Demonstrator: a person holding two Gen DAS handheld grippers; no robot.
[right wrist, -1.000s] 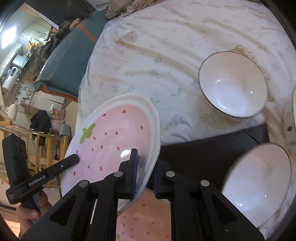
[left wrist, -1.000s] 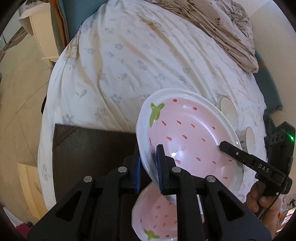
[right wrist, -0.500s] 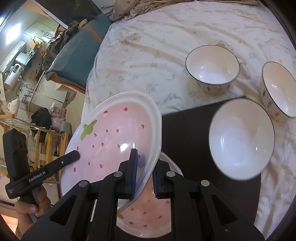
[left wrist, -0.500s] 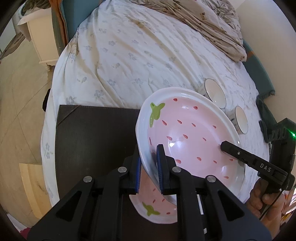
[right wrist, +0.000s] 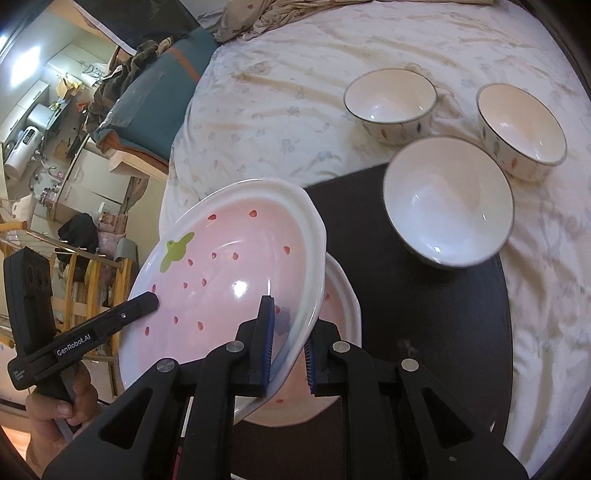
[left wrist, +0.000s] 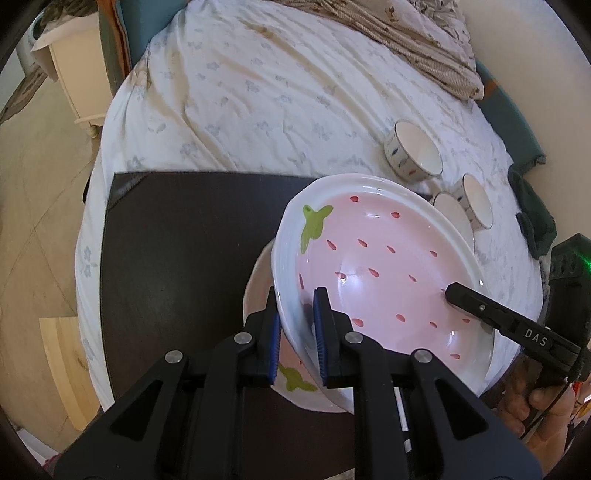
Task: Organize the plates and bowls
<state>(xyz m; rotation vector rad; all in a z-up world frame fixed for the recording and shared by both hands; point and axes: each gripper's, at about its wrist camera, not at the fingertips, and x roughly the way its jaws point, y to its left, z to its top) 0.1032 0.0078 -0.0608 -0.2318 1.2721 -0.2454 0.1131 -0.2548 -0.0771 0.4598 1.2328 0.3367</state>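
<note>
A glossy ceramic plate, oval and shallow with a ribbed white rim, a pink centre dotted with red seed marks and a green leaf painted near one end, is held tilted above a dark, matte mat that lies on the bed. The left gripper is clamped on the near edge of the plate, its blue ridged pads pressed on either side of the rim; the right gripper pinches the opposite edge in the same way. Just under the raised plate a second plate of the same strawberry pattern lies flat on the mat. A smooth white bowl with a thin dark rim sits on the mat's far corner, and two smaller bowls, round with little painted marks on their sides, stand on the crumpled, floral-printed bedsheet just beyond it. A beige rumpled blanket lies at the head of the bed. A bare hand grips the handle of the left tool.
</note>
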